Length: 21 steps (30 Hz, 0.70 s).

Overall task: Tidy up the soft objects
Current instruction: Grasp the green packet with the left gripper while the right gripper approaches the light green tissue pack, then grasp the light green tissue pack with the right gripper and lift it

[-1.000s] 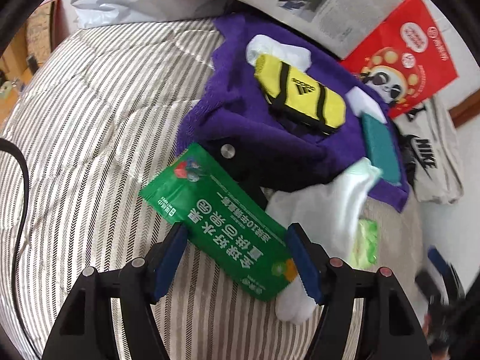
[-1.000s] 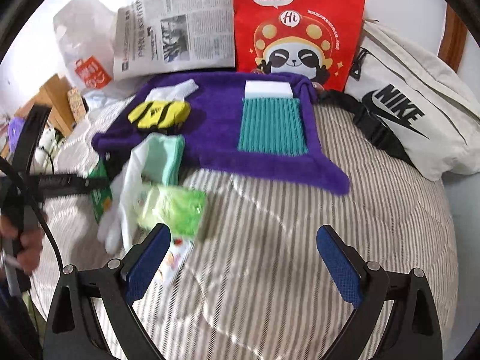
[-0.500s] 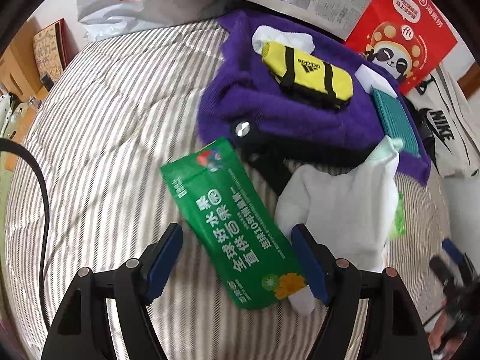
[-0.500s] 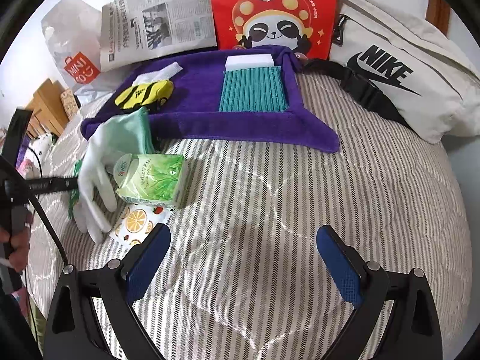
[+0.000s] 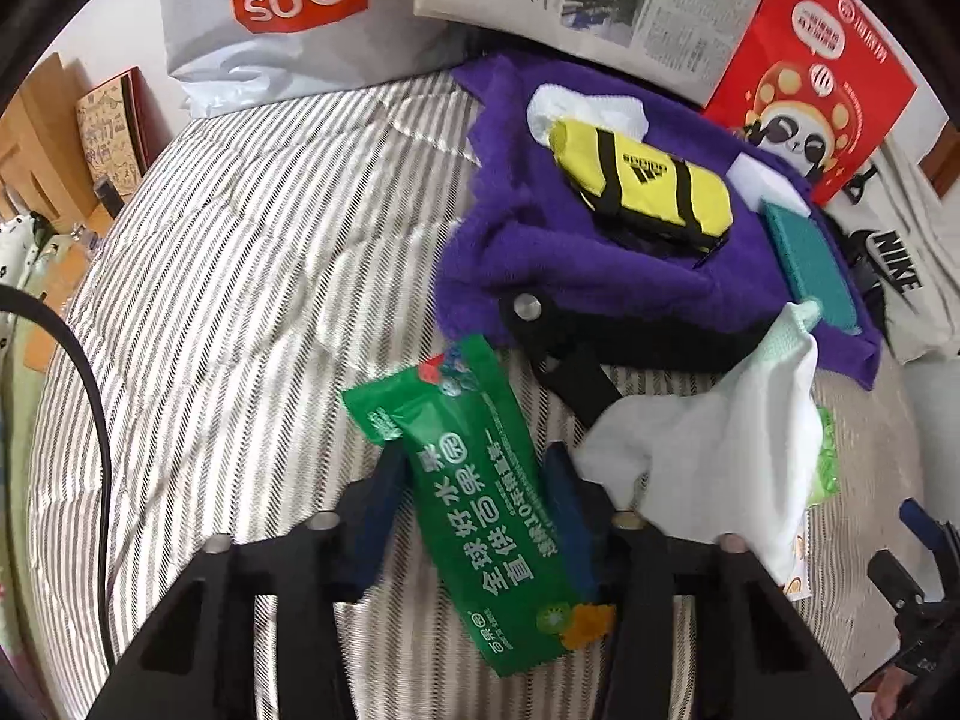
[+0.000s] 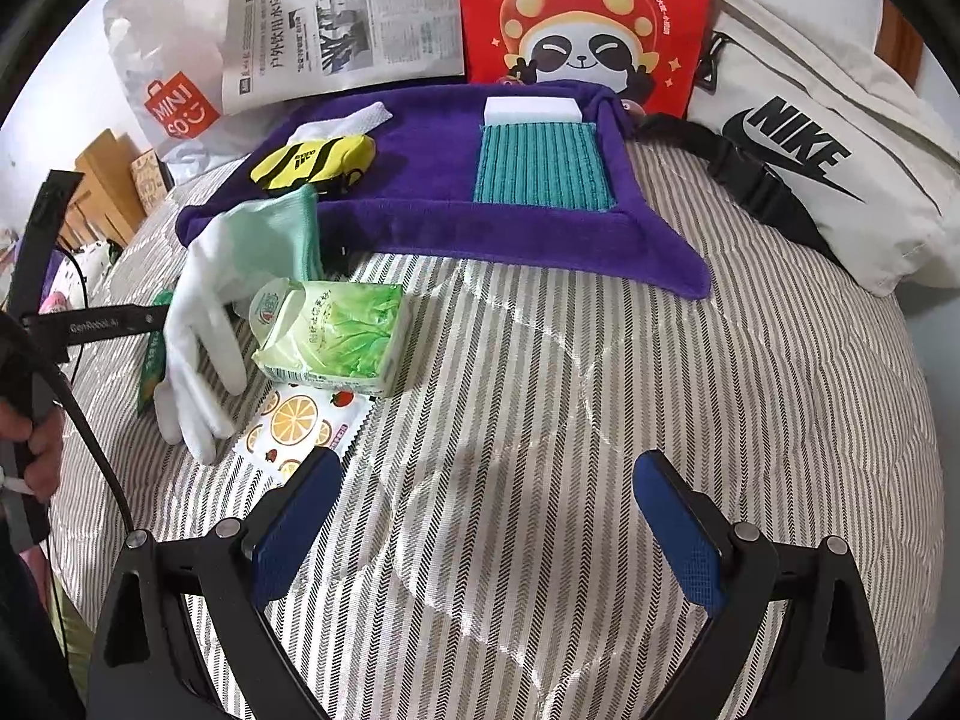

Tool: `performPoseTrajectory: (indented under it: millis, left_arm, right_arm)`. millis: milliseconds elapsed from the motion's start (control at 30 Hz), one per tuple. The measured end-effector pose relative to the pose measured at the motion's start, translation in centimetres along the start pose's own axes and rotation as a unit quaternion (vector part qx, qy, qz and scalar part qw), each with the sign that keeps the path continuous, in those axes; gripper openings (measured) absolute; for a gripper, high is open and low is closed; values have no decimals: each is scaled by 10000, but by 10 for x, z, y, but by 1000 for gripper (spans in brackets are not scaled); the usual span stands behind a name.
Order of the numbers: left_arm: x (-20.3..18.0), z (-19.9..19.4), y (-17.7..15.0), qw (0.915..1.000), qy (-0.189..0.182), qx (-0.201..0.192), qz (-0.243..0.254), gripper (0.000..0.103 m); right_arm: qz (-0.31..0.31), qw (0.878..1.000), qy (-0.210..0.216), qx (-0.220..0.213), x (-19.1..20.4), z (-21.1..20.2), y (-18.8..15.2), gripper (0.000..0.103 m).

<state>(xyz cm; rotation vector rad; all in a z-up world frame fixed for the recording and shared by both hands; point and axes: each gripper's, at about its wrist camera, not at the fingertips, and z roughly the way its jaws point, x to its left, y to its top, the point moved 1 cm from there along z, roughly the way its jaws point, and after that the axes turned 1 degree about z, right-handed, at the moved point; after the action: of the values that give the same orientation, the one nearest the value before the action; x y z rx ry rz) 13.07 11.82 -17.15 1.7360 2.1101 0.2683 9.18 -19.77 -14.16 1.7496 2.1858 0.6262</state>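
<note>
My left gripper (image 5: 477,495) is shut on a green printed packet (image 5: 480,498) that lies on the striped bed. A white glove (image 5: 720,450) lies to its right; it also shows in the right wrist view (image 6: 210,324). A purple towel (image 6: 432,192) at the back carries a yellow Adidas pouch (image 5: 642,183), a teal cloth (image 6: 543,165) and a white sponge (image 6: 534,111). A green tissue pack (image 6: 336,342) and a fruit-print sachet (image 6: 294,426) lie left of my right gripper (image 6: 486,522), which is open and empty above the bedcover.
A Miniso bag (image 5: 282,18), a newspaper (image 6: 342,42), a red panda bag (image 6: 582,18) and a white Nike bag (image 6: 822,162) stand along the back. A black strap (image 5: 564,354) lies by the towel's edge. A cable (image 5: 90,420) runs at the left.
My left gripper has closed from open onto the green packet. The right gripper has moved forward and lower, nearer the tissue pack and the sachet.
</note>
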Motion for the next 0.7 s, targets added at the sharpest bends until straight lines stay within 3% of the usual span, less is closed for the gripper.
performPoseTrajectory:
  millis: [200, 367, 700]
  left_arm:
    - [11, -10, 3, 9989, -332, -235, 216, 29]
    - [9, -23, -5, 9974, -484, -370, 385, 29]
    - [23, -26, -13, 9973, -589, -366, 230, 29]
  right_arm:
    - [16, 10000, -31, 70, 1, 3, 2, 97]
    - [-22, 10000, -49, 39, 4, 1, 3, 97]
    - [5, 9998, 202, -4, 24, 8, 16, 97]
